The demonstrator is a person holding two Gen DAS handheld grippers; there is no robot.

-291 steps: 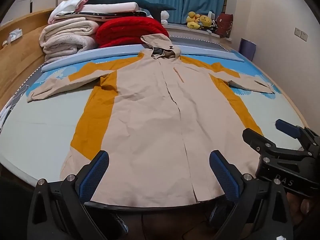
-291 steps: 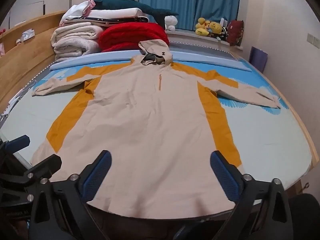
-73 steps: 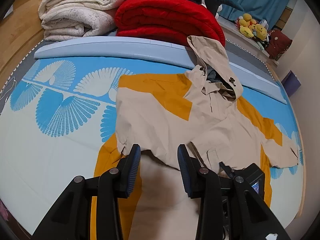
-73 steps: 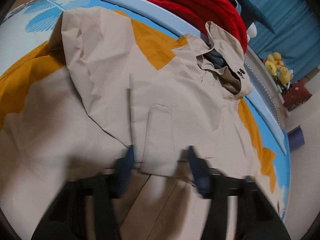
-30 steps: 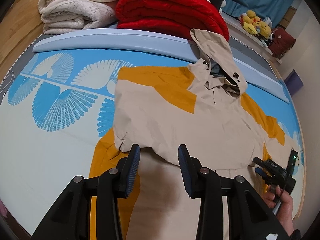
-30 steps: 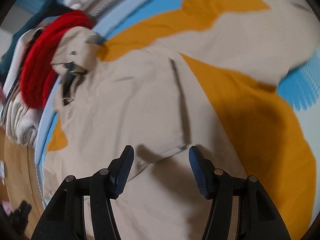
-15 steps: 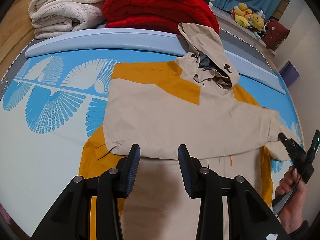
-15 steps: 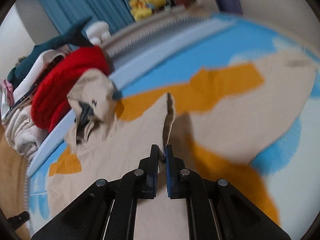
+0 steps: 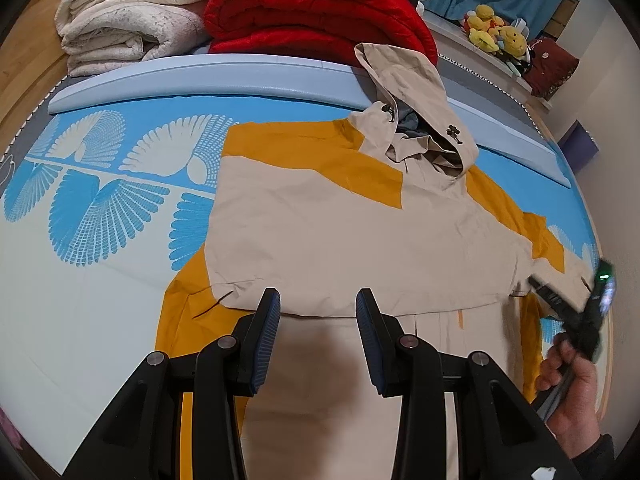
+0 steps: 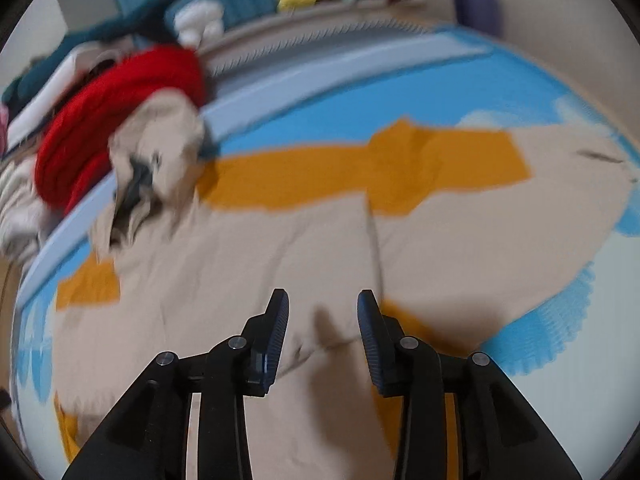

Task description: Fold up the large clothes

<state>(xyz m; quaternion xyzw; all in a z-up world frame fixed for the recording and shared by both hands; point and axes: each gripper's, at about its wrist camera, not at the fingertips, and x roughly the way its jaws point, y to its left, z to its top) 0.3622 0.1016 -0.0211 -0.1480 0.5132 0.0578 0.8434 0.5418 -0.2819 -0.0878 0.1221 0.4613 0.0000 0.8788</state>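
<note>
A beige and orange hooded jacket [image 9: 360, 240] lies face up on the bed, its hood [image 9: 416, 92] toward the headboard. One sleeve is folded flat across the chest, and its cuff end reaches the far side near my right gripper. My left gripper [image 9: 318, 320] hovers over that sleeve's lower edge, open, with nothing between its fingers. My right gripper [image 10: 322, 320] is above the jacket [image 10: 240, 264]. Its jaws are opening and no cloth is between them. A hand [image 9: 568, 380] holds it at the right edge of the left wrist view.
Folded cream blankets [image 9: 132, 12] and a red quilt [image 9: 316, 8] are stacked behind a pale blue bolster [image 9: 200, 76] at the bed's head. Plush toys [image 9: 496, 32] sit on a ledge. A purple bin [image 9: 580, 148] stands by the wall. Blue-patterned sheet [image 9: 92, 208] lies left of the jacket.
Half a second ago the right gripper was shut on the sleeve's edge; now its jaws have parted, the cloth has dropped flat and the gripper has lifted. The left gripper has stayed put.
</note>
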